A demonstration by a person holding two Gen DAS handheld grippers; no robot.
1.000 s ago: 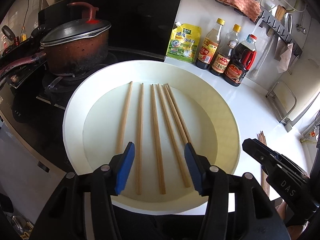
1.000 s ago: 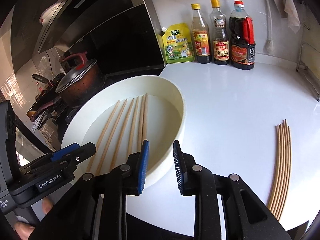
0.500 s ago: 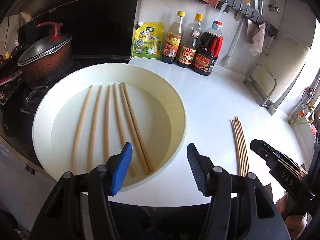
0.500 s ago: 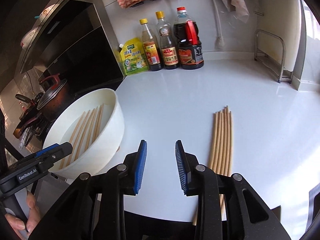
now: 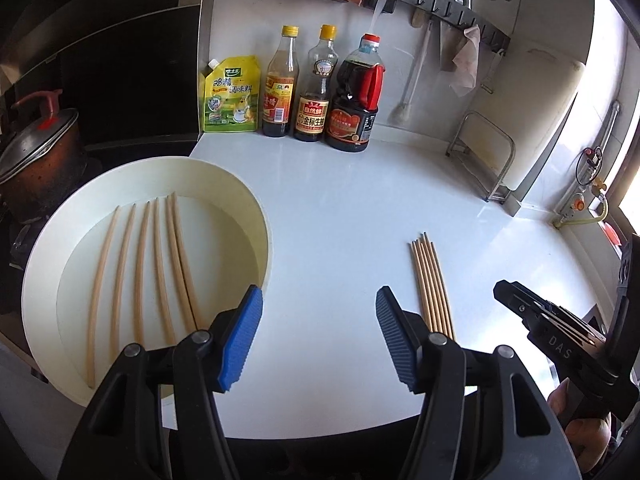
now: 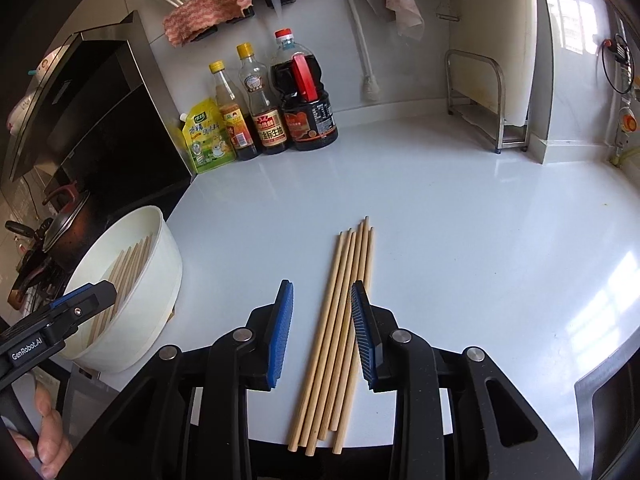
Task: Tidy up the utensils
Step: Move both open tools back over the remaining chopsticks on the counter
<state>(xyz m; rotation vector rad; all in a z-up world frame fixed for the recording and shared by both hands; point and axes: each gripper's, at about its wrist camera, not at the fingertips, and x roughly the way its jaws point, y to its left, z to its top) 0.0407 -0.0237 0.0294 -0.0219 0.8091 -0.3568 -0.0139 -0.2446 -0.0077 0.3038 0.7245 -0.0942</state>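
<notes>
Several wooden chopsticks (image 5: 140,264) lie side by side in a round white basin (image 5: 48,248) at the counter's left; the basin also shows in the right wrist view (image 6: 136,312). A second bundle of chopsticks (image 6: 340,320) lies on the white counter, also seen in the left wrist view (image 5: 430,280). My right gripper (image 6: 322,332) is open and empty, its jaws standing on either side of this bundle, above it. My left gripper (image 5: 318,336) is open and empty over bare counter between the basin and the bundle.
A yellow-green seasoning pouch (image 5: 230,100) and three sauce bottles (image 5: 316,88) stand at the back wall. A lidded pot (image 5: 36,156) sits on the stove at left. A metal rack (image 6: 486,104) stands at the back right. The counter's front edge is close below both grippers.
Both grippers have swung right, away from the basin. The right gripper now straddles the chopstick bundle on the counter; the left has left the basin for bare counter.
</notes>
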